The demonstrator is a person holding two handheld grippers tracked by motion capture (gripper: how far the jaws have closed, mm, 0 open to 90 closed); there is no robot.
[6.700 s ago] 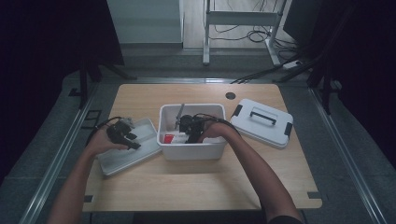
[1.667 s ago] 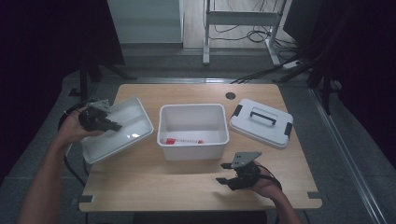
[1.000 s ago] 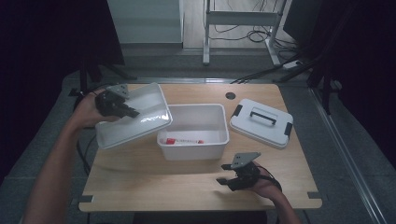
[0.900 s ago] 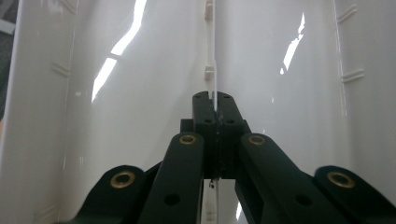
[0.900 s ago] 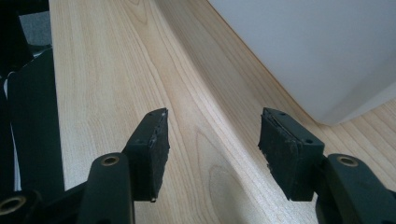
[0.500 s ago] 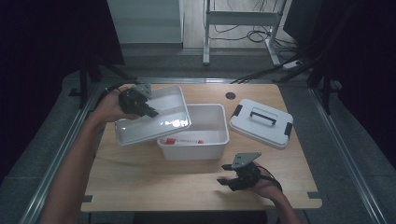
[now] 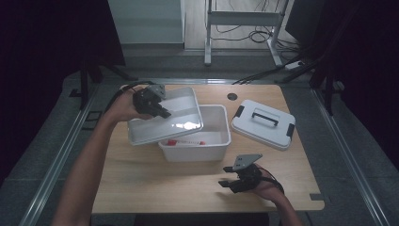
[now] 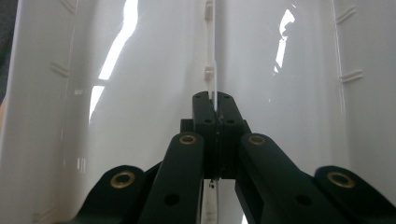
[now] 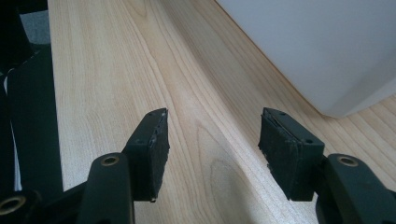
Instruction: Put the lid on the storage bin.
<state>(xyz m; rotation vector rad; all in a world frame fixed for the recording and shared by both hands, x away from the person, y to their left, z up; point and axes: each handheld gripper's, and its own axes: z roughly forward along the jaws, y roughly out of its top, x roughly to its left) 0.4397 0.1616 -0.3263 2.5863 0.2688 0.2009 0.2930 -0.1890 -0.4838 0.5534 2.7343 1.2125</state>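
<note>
- The whole wooden table (image 7: 155, 183) is taken in from the high view: a white tray (image 7: 164, 115) is held over the left part of a white bin (image 7: 209, 143), and a white lid (image 7: 262, 123) with a handle lies apart to the bin's right.
- In the left gripper view the grip is made plain: the left gripper (image 8: 211, 105) is clamped, jaws together, on the thin divider rib that runs down the middle of the tray (image 8: 116, 93). From above the left gripper (image 7: 162, 112) is seen merely at the tray's middle.
- In the right gripper view the right gripper (image 9: 212, 140) is seen with its jaws spread fairly wide and nothing between them, low over bare table (image 9: 102, 70), with the bin (image 9: 317, 46) close by at the upper right. From above the right gripper (image 7: 225, 184) is seen near the table's front edge, well apart from the tray.
- The tray's long axis runs left to right across the table, its right end slightly farther from the person; its open side faces up, and a slight tilt can be made out.
- Two compartments are formed in the tray by the rib; no contents can be made out.
- A red-and-white item (image 7: 181, 141) lies on the bin's floor, partly under the tray; what it is cannot be told.
</note>
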